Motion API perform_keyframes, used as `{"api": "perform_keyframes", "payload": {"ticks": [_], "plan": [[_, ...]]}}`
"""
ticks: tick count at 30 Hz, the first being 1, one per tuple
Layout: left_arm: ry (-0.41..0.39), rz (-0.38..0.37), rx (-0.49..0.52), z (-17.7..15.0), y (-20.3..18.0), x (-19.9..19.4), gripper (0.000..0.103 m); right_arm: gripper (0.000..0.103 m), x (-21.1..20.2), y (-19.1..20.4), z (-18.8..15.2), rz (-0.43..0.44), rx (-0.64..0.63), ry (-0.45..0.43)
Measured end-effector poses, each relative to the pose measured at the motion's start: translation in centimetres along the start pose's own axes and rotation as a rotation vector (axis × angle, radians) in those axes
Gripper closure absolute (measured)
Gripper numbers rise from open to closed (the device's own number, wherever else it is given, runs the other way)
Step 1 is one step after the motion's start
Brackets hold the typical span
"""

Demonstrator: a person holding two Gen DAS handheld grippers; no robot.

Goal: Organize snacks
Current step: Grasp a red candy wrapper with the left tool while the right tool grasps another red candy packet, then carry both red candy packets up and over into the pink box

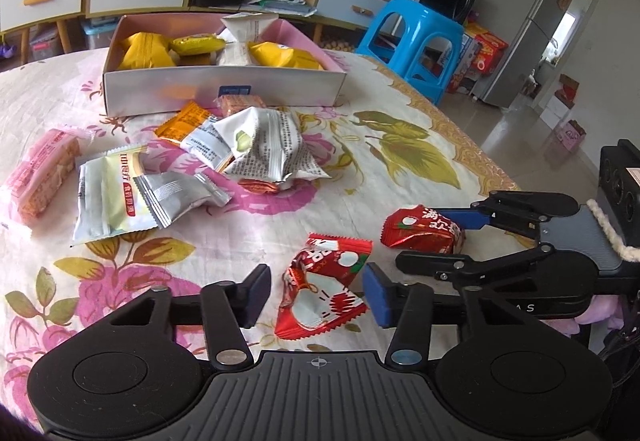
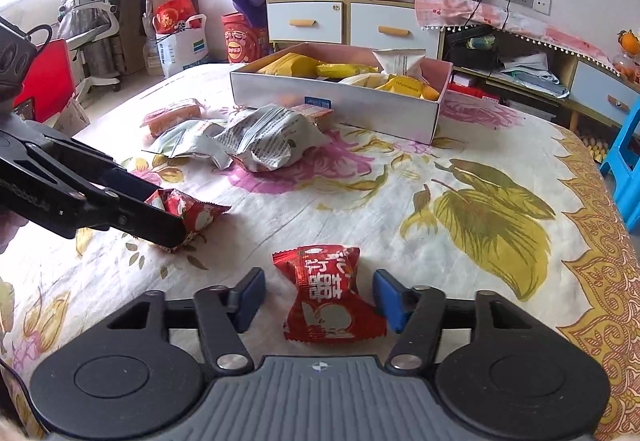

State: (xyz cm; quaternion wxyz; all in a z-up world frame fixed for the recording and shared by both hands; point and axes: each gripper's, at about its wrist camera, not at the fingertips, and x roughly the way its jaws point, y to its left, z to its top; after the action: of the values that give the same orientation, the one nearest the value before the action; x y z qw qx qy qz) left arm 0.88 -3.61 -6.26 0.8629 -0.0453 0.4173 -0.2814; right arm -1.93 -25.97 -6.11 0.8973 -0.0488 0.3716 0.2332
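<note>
Grasp step, both hands at once. Left gripper (image 1: pixel 316 297) brackets a crinkled red foil candy packet (image 1: pixel 320 293) on the floral tablecloth (image 1: pixel 400 169); jaws part-open, right pad at the wrapper edge, left pad clear. Right gripper (image 2: pixel 319 299) straddles a second red foil candy packet (image 2: pixel 330 297); jaws part-open, gaps both sides, nothing gripped. Next likely: pinch both, lift, carry to the white cardboard box (image 1: pixel 224 89) of yellow snacks beyond the loose silver and orange packets (image 1: pixel 256 145).
</note>
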Motion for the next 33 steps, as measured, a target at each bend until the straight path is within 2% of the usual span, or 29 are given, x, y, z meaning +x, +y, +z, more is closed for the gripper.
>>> {"api": "perform_keyframes", "payload": {"ticks": [3,4,7,17,33], "plan": [[0.001,-0.001,-0.019,0.2,0.2,0.0,0.064,0.064,0.1,0.1,0.1,0.002,-0.007,-0.006],[0.001,0.003,-0.021,0.2,0.3,0.0,0.064,0.068,0.2,0.0,0.1,0.004,-0.004,-0.007],[-0.001,0.014,-0.026,0.2,0.5,0.0,0.065,0.074,0.2,0.1,0.3,0.008,-0.004,-0.011],[-0.017,0.042,-0.062,0.6,1.4,-0.7,0.067,0.077,0.2,0.2,0.4,0.01,-0.005,-0.015],[-0.045,0.039,-0.064,1.0,1.7,-1.6,0.067,0.08,0.1,0.3,1.6,0.007,0.01,-0.037]]}}
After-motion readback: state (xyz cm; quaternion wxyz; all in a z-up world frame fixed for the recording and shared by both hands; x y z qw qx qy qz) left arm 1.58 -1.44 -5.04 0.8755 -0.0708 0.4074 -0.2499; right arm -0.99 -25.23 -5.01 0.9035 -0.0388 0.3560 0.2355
